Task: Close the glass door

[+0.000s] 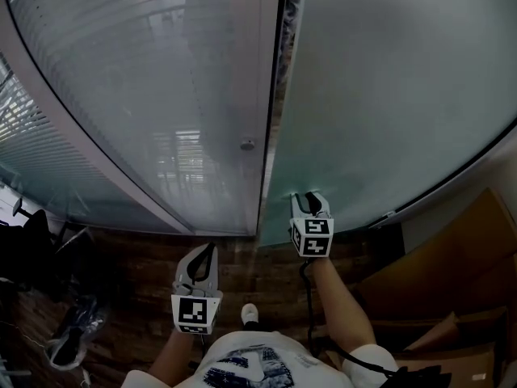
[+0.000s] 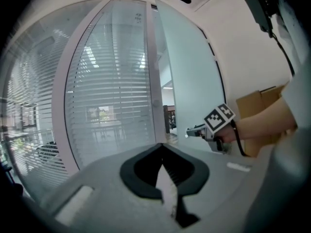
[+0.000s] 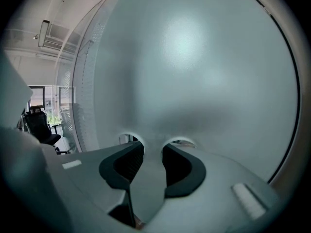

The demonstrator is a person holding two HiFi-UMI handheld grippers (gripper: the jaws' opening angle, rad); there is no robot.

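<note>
1. We hold two claws. The right claw (image 1: 310, 199) (image 3: 153, 147) has its two jaws standing apart with nothing clamped between them. Both tips rest against frosted glass, and only that pane shows in the space between them.
2. The left claw (image 1: 203, 253) (image 2: 162, 147) has its jaws meeting at the tips and holds nothing. It hangs over the wooden floor (image 1: 258, 273), behind the right claw and to its left, clear of all glass.
3. We count one glass door (image 1: 404, 95) (image 3: 194, 57). It stands straight ahead of the right claw and spreads upward and to that claw's right. Its free edge lies just left of the tips.
4. One narrow dark gap (image 1: 279, 95) runs ahead of the right claw, just to its left, between the door's edge and the frame.
5. One fixed panel (image 1: 161, 95) (image 2: 112, 81) backed by blinds stands ahead of the left claw. One round fitting (image 1: 247, 145) sits on its frame, ahead and between the two claws.
6. Brown cardboard boxes (image 1: 452, 297) lie to the right of the right claw and behind it. We cannot count them.
</note>
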